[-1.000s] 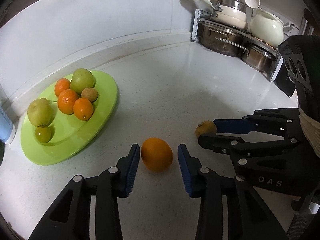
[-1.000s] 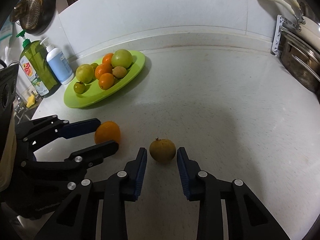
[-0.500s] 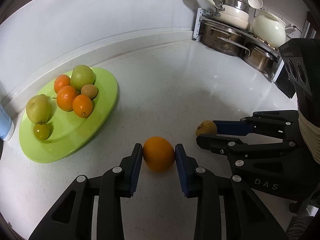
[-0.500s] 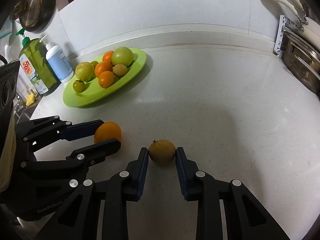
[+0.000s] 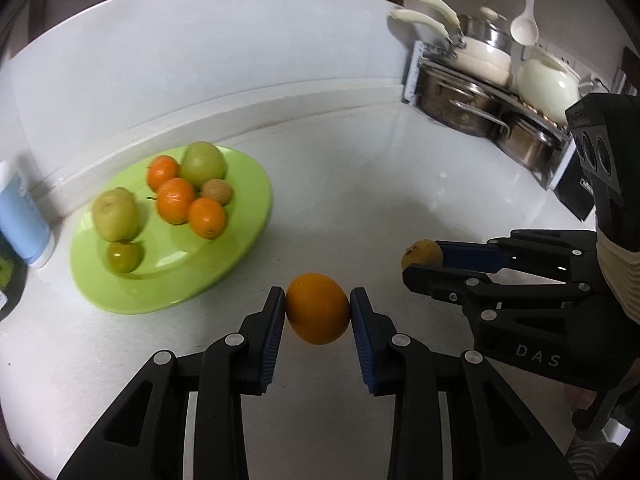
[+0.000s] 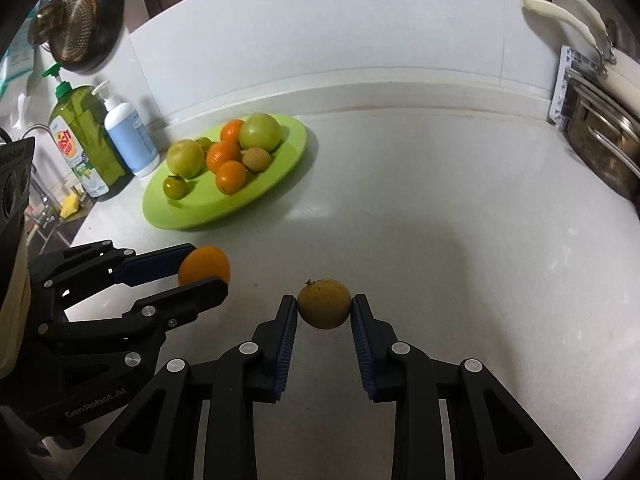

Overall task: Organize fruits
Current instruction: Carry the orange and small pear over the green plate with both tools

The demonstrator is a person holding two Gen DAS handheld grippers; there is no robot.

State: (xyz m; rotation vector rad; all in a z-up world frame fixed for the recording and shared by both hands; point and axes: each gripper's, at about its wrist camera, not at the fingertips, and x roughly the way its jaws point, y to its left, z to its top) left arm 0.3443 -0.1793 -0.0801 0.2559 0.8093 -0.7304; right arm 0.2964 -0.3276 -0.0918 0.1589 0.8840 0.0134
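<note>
My left gripper [image 5: 318,307] is shut on an orange [image 5: 318,309] and holds it just above the white counter; it also shows in the right wrist view [image 6: 204,265]. My right gripper [image 6: 325,307] is shut on a yellow-brown fruit [image 6: 325,303], which also shows in the left wrist view [image 5: 422,253]. A green plate [image 5: 236,240] sits on the counter at the left, in front of the left gripper, with several oranges, green apples and a brown fruit on it; it also shows in the right wrist view [image 6: 200,212].
Soap bottles [image 6: 128,136] stand left of the plate by the wall. A rack of steel pots [image 5: 472,100] and a white kettle [image 5: 548,82] stand at the back right. A sink edge [image 6: 48,208] is at the far left.
Both grippers have closed on their fruits, which lay between open fingers before, and have lifted them slightly. The plate now looks closer in both views.
</note>
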